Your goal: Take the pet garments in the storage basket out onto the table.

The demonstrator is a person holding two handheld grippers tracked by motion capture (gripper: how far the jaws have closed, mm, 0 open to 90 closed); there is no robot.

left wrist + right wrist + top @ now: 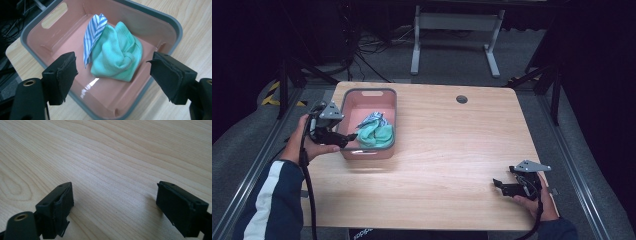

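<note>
A pink bin with a grey rim [369, 95] [162, 17] stands at the table's back left. Inside it lies a crumpled green cloth [376, 134] [117, 53] with a blue-and-white striped cloth [371, 119] [94, 31] tucked against it. My left gripper [353, 137] [113, 75] hovers at the bin's left rim, pointing in toward the cloths; its jaws stand open with nothing between the pads. My right gripper [498, 184] [115, 207] rests low over bare wood near the front right corner, jaws wide open and holding nothing.
The wooden tabletop [452, 150] has a round cable hole [461, 99] near its back edge. Beyond the table are a white frame's legs [455, 30] and cables on the floor. A black cable [308, 190] trails from the left gripper.
</note>
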